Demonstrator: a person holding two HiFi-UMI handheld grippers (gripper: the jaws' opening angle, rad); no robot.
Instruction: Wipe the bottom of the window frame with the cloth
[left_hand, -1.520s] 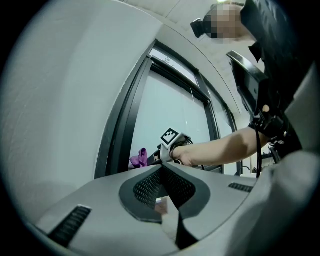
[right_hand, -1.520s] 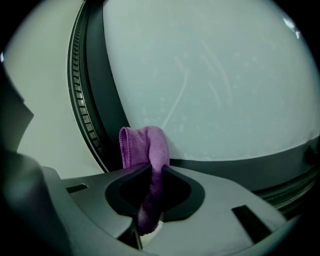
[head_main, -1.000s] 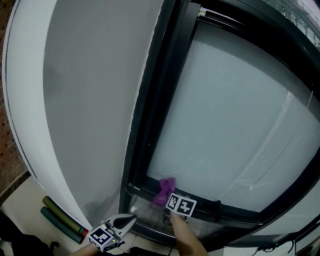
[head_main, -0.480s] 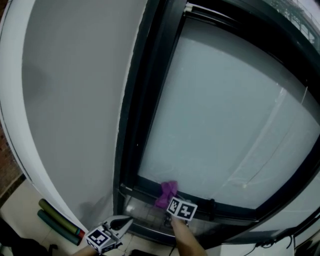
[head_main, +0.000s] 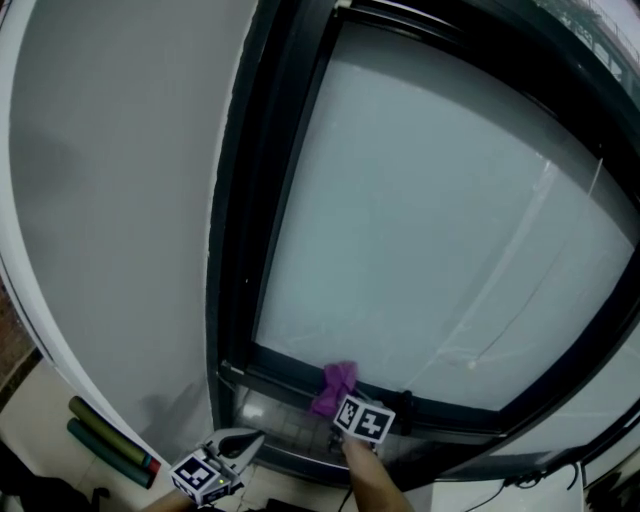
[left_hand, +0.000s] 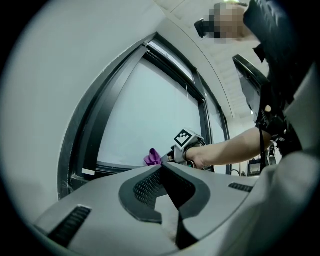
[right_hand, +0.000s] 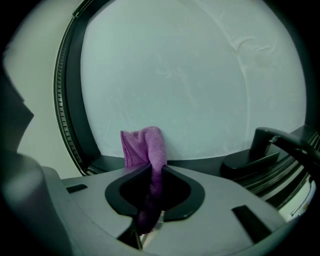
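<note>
A purple cloth (right_hand: 145, 147) is pinched between the jaws of my right gripper (right_hand: 152, 169), its free end standing up against the pane just above the bottom of the dark window frame (right_hand: 200, 164). In the head view the cloth (head_main: 335, 386) sits on the bottom frame rail (head_main: 300, 385), with the right gripper (head_main: 340, 400) right behind it. My left gripper (head_main: 240, 441) hangs low at the left, off the frame, jaws closed with nothing between them. The left gripper view shows its jaws (left_hand: 161, 166) together, with the cloth (left_hand: 152, 157) beyond.
A black window handle (right_hand: 265, 145) juts up from the frame to the right of the cloth. Two rolled green tubes (head_main: 105, 440) lie on the floor at lower left. A grey wall (head_main: 110, 200) borders the frame on the left. A person's bare forearm (left_hand: 230, 150) holds the right gripper.
The head view has drifted, so the window sits further left and lower in the picture. The cloth and right gripper stay at about the same spot on the bottom rail.
</note>
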